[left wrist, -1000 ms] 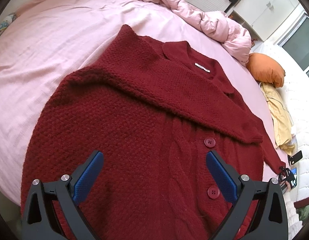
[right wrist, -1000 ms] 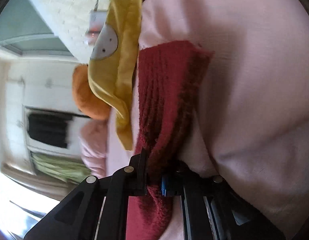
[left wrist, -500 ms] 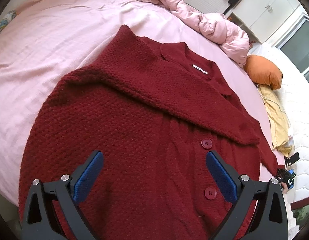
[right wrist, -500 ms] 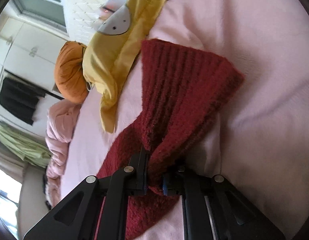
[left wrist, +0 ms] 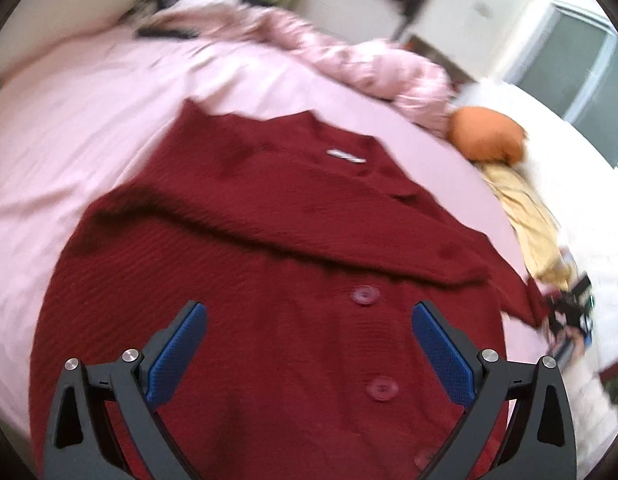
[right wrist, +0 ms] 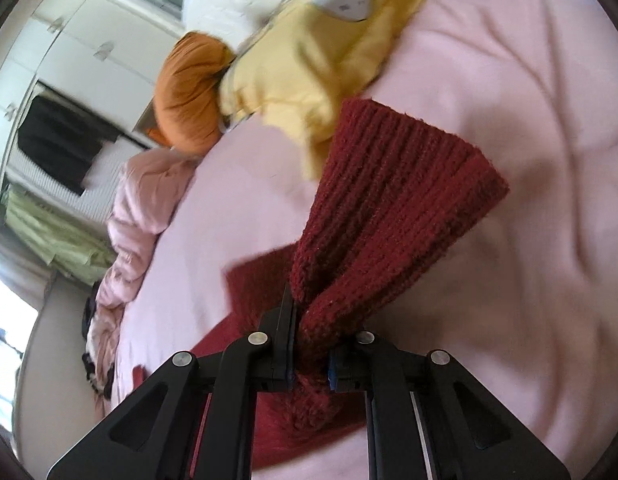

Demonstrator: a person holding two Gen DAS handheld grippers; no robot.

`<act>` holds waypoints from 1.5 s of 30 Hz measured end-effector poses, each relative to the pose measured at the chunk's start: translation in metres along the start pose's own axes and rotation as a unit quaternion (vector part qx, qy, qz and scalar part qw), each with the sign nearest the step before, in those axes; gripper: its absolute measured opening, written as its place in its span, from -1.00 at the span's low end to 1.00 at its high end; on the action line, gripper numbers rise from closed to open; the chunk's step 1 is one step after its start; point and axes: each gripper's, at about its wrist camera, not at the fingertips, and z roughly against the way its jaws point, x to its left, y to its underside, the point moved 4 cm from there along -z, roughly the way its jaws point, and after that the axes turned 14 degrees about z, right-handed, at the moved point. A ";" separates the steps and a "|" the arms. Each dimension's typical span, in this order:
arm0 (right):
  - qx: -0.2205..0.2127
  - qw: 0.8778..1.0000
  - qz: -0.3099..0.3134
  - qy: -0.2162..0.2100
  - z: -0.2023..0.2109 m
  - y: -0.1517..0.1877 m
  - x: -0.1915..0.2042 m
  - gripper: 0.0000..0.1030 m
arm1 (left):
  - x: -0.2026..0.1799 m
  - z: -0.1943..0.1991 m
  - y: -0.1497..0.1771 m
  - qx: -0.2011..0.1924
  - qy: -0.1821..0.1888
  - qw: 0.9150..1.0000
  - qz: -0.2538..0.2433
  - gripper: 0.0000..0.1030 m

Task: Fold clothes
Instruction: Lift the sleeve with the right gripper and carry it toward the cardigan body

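Cardigan (left wrist: 277,264), dark red knit with buttons, lies spread face up on a pink bedsheet (left wrist: 69,120), one sleeve folded diagonally across its chest. Left gripper (left wrist: 309,344) hangs over the cardigan's near part, blue pads spread wide with nothing between them. Right gripper (right wrist: 309,364) is clamped tight on the ribbed cuff (right wrist: 389,200) of the other sleeve, lifted off the sheet. An orange cushion (left wrist: 487,134) and yellow garment (left wrist: 525,216) lie at the far right.
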 end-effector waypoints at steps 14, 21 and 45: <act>0.045 0.996 0.068 -0.043 -0.033 0.033 0.117 -0.77 | 0.007 0.008 -0.004 -0.012 0.039 0.999 0.022 0.99; 0.082 0.988 0.103 -0.077 -0.057 0.069 0.187 -0.77 | 0.013 0.014 -0.007 -0.022 0.063 0.997 0.038 0.99; 0.196 0.923 0.222 -0.246 -0.108 0.221 0.480 -0.77 | 0.030 0.042 -0.016 -0.069 0.161 0.981 0.088 0.99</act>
